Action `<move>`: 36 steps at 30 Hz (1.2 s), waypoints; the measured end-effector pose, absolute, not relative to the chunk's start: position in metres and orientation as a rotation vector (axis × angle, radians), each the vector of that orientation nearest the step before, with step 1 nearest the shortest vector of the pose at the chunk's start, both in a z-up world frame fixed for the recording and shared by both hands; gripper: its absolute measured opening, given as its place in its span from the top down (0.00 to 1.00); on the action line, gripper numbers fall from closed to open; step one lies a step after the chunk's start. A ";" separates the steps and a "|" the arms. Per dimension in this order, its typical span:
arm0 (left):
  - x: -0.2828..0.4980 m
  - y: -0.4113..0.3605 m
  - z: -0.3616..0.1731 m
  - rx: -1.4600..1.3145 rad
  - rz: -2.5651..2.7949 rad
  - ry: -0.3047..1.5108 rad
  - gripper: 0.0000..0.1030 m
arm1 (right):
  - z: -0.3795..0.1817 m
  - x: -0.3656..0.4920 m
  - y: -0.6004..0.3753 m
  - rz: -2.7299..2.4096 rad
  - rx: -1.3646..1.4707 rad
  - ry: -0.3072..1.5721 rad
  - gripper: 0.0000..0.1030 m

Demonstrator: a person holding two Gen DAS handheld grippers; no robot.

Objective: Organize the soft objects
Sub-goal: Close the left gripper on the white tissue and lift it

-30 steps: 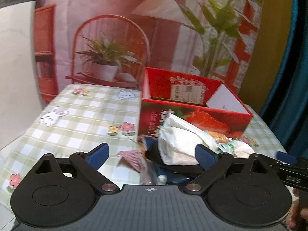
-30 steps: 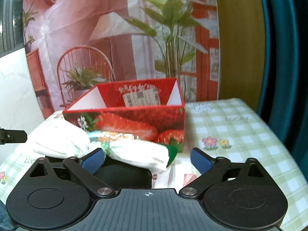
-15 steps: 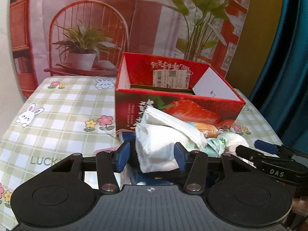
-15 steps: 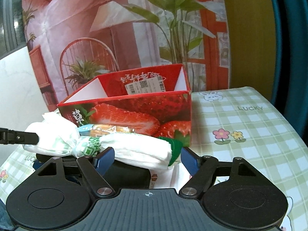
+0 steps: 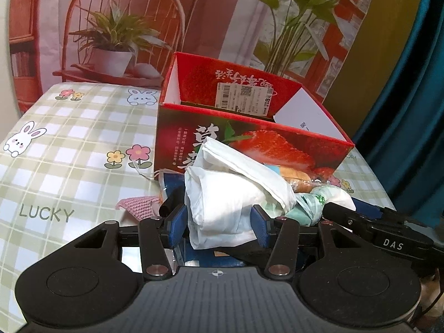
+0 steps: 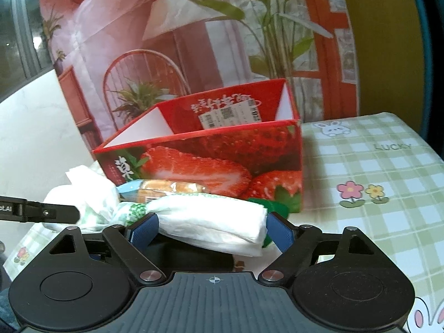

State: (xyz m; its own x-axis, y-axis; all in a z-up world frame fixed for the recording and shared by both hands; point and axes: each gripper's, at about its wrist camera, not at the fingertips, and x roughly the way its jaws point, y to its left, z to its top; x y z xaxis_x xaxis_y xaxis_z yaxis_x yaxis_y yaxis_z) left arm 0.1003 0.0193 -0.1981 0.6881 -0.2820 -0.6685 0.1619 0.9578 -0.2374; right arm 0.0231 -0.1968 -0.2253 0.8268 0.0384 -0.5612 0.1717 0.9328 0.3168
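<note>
A soft white pack point(image 5: 230, 194) with a green twisted middle point(image 5: 308, 205) lies lengthwise in front of the open red strawberry box point(image 5: 249, 144). My left gripper point(image 5: 219, 223) is shut on its left end. My right gripper point(image 6: 212, 230) is shut on its right end point(image 6: 216, 216). The pack is held above the table, below the box rim point(image 6: 194, 136). A wrapped bread snack point(image 6: 169, 187) lies on top of the pack. The box inside looks empty as far as I can see.
A pink knitted piece point(image 5: 136, 205) and dark and blue packets point(image 5: 172, 194) lie on the checked tablecloth point(image 5: 69, 144) under the pack. A printed backdrop point(image 5: 138, 27) stands behind the table. A teal curtain point(image 5: 410, 111) hangs at the right.
Both grippers closed from wide open onto the ends of the white pack and lifted it. Both views moved closer to the box and slightly higher.
</note>
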 end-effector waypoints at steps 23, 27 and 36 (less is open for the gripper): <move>0.092 0.025 -0.181 -0.184 -0.292 0.654 0.75 | -0.197 0.010 -0.195 -0.066 0.390 0.528 0.38; 0.090 0.027 -0.180 -0.188 -0.288 0.639 0.79 | -0.193 0.007 -0.192 -0.069 0.372 0.530 0.51; 0.086 0.025 -0.167 -0.176 -0.300 0.590 0.80 | -0.180 -0.001 -0.194 -0.074 0.373 0.496 0.67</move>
State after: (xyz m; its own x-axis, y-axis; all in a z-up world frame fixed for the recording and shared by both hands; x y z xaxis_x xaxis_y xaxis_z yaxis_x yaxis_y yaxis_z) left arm 0.0858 0.0252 -0.1665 0.7896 -0.3265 -0.5195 0.2270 0.9420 -0.2471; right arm -0.0008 -0.1940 -0.1801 0.8782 0.0206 -0.4778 0.1583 0.9302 0.3312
